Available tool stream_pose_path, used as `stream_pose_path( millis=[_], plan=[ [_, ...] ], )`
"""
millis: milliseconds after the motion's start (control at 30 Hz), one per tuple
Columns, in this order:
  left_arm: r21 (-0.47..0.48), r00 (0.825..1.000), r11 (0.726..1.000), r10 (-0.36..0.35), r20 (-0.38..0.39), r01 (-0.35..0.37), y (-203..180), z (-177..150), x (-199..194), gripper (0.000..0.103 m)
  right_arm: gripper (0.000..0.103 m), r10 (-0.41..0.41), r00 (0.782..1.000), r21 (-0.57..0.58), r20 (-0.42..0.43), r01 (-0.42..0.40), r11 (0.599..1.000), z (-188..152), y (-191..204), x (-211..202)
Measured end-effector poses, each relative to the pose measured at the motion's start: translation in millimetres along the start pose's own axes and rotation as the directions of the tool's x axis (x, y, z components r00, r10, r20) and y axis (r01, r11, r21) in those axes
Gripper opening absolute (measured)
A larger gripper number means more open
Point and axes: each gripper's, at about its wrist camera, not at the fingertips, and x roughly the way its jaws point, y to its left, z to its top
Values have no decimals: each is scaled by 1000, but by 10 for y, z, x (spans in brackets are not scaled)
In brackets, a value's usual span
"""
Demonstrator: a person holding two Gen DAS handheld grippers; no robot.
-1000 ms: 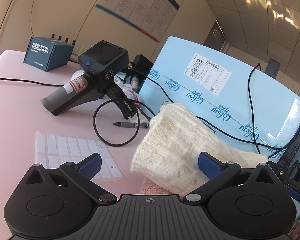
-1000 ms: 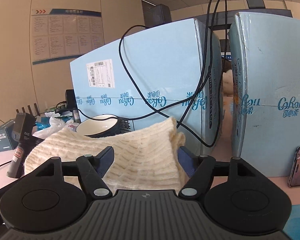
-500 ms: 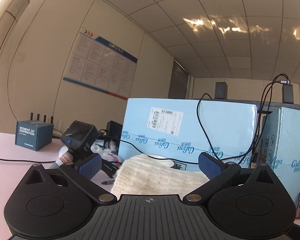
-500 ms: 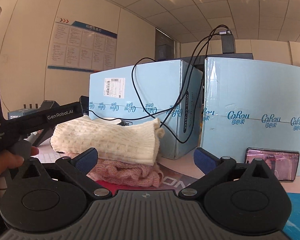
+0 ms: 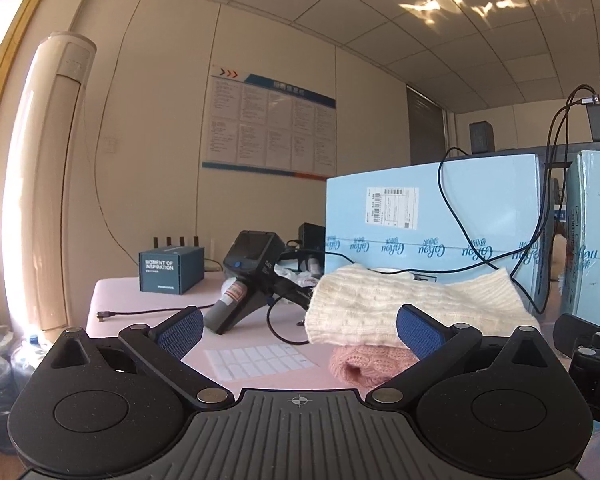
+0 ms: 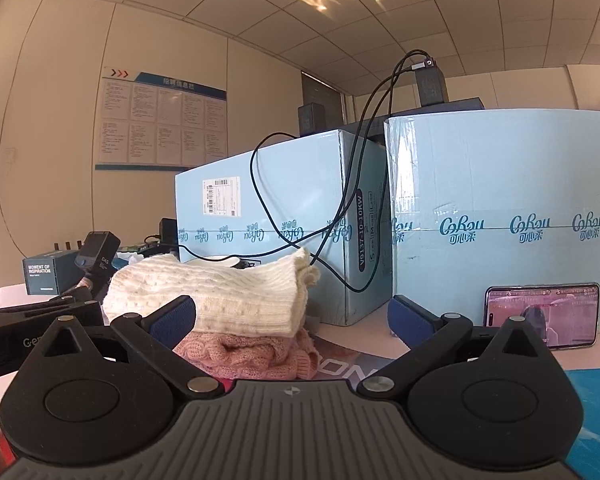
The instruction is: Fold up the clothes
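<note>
Both grippers level, backed off from the stack. Cream sweater (image 6: 216, 296) folded, lying on top of the pink sweater (image 6: 252, 354), both on the table (image 5: 148, 300) right in front of the left blue box (image 6: 276, 216). Right gripper (image 6: 292, 318): jaws just opened, now spread wide, nothing between the pads. Left gripper (image 5: 300, 330): fingers wide apart, empty. Phone (image 6: 542, 316) leans on the right box, well right of the stack. Handheld scanner (image 5: 248, 280) left of the stack.
</note>
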Motion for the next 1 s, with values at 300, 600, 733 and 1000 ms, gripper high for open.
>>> stream_pose_path(
  millis=[300, 600, 733, 1000],
  plan=[
    [-31, 999, 999, 23, 39, -22, -27, 4, -54, 103, 103, 42, 999, 51, -35, -40, 998, -1, -116, 56],
    [-8, 998, 1000, 11, 66, -11, -67, -5, -96, 103, 103, 40, 999, 55, -32, -38, 998, -4, -126, 50],
    [-11, 997, 1000, 14, 72, -13, -64, -6, -101, 103, 103, 40, 999, 50, -32, -38, 998, -6, -119, 52],
    [-21, 997, 1000, 16, 81, -15, -44, -3, -121, 103, 103, 39, 999, 48, -34, -37, 998, -9, -109, 55]
  ],
)
